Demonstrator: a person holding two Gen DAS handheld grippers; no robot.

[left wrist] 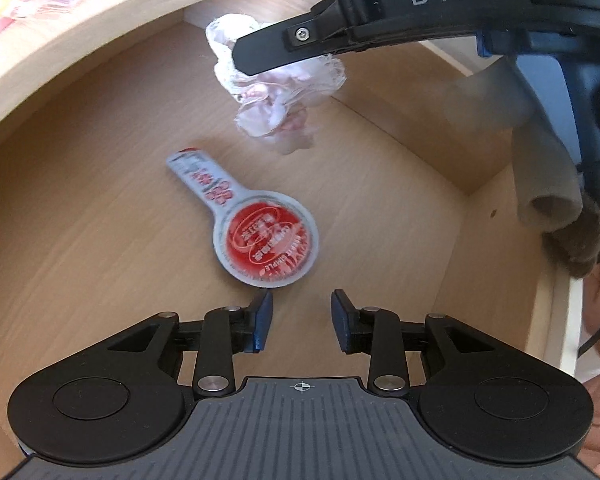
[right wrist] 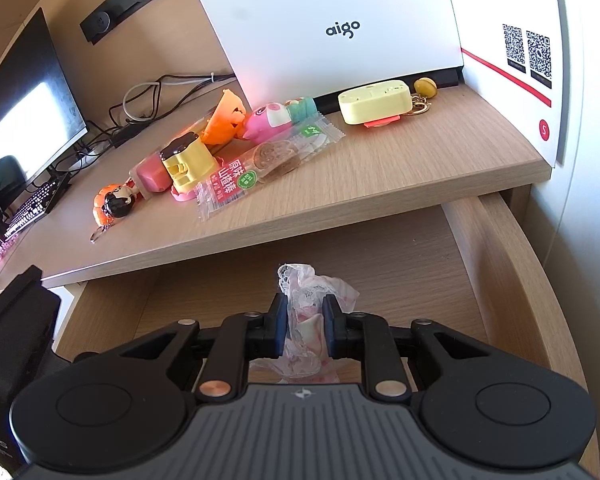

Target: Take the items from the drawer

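From the left wrist camera, the left gripper (left wrist: 301,322) hangs over the open drawer (left wrist: 100,240) with its jaws parted and nothing between them, just short of the round red-lidded packet with a flat handle (left wrist: 260,232) that lies flat on the drawer floor. To take it well, the fingers should likely come down astride the round end or the handle, squarely, since so flat a thing may slide on smooth wood if nudged from one side. Above it, the right gripper (left wrist: 256,60) crosses the view, clenched on a crumpled pink-and-white wrapper (left wrist: 278,112) that dangles clear of the floor; it is near enough that the two tools could bump if both move at once. From the right wrist camera, the right gripper (right wrist: 305,330) pinches that wrapper (right wrist: 304,328) between its blue pads, held above the drawer and below the desk edge (right wrist: 340,216). The desk top already holds a snack bag (right wrist: 260,168), several small toys (right wrist: 184,160) and a pale yellow box (right wrist: 374,104), with a white aigo box (right wrist: 320,20) behind, so a bare spot near the front edge seems the safest place for the wrapper.
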